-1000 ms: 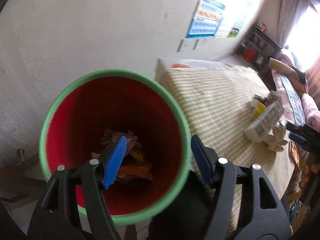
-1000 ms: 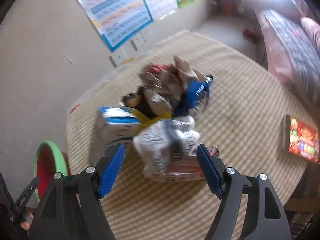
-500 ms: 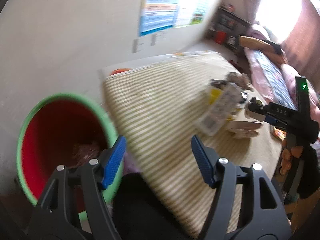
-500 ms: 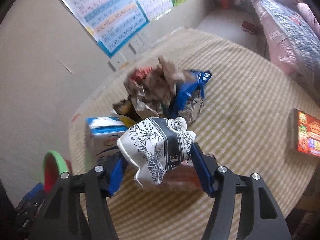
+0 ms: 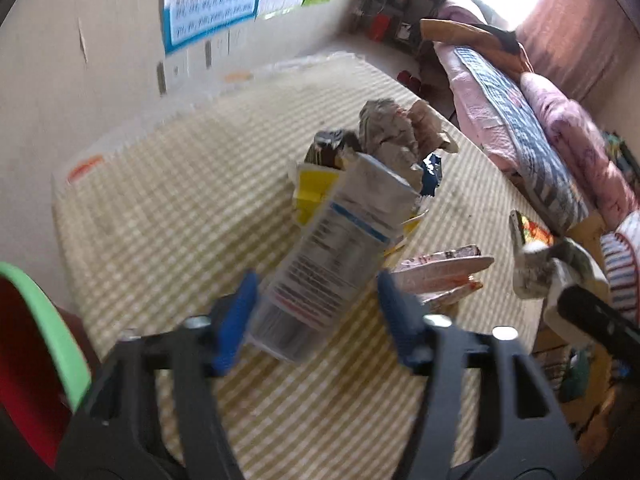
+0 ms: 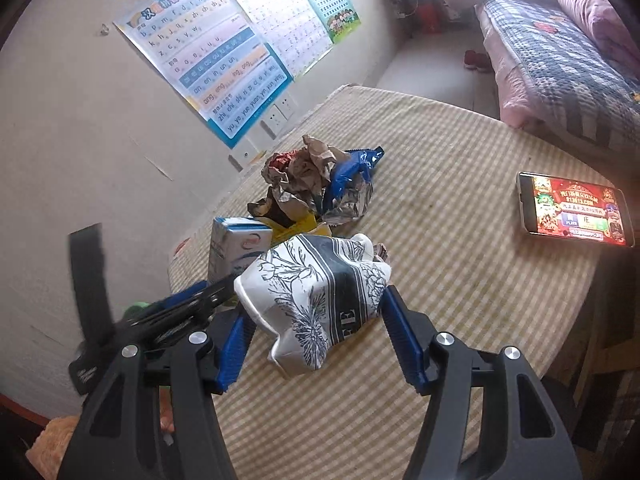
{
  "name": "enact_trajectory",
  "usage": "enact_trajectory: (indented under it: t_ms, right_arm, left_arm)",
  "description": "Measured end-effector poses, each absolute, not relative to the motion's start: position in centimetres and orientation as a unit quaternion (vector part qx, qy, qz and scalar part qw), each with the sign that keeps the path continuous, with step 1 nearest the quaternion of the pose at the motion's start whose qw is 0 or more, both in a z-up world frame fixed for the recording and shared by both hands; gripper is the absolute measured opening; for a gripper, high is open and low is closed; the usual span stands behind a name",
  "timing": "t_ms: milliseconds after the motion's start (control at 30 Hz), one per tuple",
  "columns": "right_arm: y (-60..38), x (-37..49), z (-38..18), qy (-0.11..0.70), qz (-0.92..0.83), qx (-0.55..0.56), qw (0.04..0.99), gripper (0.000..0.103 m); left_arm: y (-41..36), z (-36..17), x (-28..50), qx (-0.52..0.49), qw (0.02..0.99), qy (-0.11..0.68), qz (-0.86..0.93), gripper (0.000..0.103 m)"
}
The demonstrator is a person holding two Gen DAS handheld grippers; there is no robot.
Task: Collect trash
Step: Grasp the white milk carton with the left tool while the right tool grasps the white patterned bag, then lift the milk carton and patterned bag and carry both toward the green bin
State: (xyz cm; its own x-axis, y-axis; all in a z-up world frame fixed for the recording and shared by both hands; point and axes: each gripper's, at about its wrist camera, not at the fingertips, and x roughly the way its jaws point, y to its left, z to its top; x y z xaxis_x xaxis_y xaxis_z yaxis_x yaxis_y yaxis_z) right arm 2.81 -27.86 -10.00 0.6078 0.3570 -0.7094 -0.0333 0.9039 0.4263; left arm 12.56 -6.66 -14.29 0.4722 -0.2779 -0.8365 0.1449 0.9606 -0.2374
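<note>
Checked cloth covers the table (image 5: 168,216), with one red bin (image 5: 36,344) left of the left gripper (image 5: 316,312). One carton (image 5: 332,264) lies between its jaws, long axis running away from them toward the trash pile (image 5: 384,140); jaws have just been closing, contact unclear through blur. Right gripper (image 6: 316,336), angled down, pinches one crumpled cup (image 6: 320,300). One phone (image 6: 576,212) lies far right.

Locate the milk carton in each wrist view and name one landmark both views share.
Left wrist: milk carton lies centre, between the left claw's fingers.
Right wrist: milk carton stands left of centre, behind the crumpled paper cup.
Shared landmark: blue foil wrapper in the trash pile.
</note>
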Motion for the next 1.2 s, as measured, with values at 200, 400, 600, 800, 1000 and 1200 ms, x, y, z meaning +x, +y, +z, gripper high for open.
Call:
enact_trajectory:
  t_ms: [200, 400, 600, 800, 1000, 1200]
  right_arm:
    - [-27.0, 2.7, -9.7, 0.422, 0.118, 0.184, 0.880, 0.061]
    - [-25.1, 2.3, -9.6, 0.424, 0.132, 0.164, 0.881, 0.061]
    - [-23.8, 1.8, -8.7, 0.417, 0.138, 0.146, 0.886, 0.061]
    - [-23.0, 1.5, -7.8, 0.412, 0.138, 0.130, 0.891, 0.061]
    - [-22.1, 1.1, -7.6, 0.415, 0.138, 0.114, 0.892, 0.061]
    - [-21.2, 0.8, -7.2, 0.413, 0.139, 0.100, 0.894, 0.061]
  left_arm:
    - [-5.7, -12.5, 9.9, -0.072, 0.866, 0.476, -0.135, 0.036]
    - [-4.1, -10.6, 6.9, -0.089, 0.875, 0.459, -0.124, 0.036]
    - [-3.2, -8.9, 5.2, -0.072, 0.892, 0.433, -0.107, 0.036]
    - [-2.5, -7.0, 4.6, -0.073, 0.906, 0.405, -0.101, 0.036]
    - [-2.4, -6.2, 3.9, -0.064, 0.914, 0.389, -0.100, 0.036]
    - [-2.0, -6.1, 3.5, -0.069, 0.916, 0.382, -0.101, 0.036]
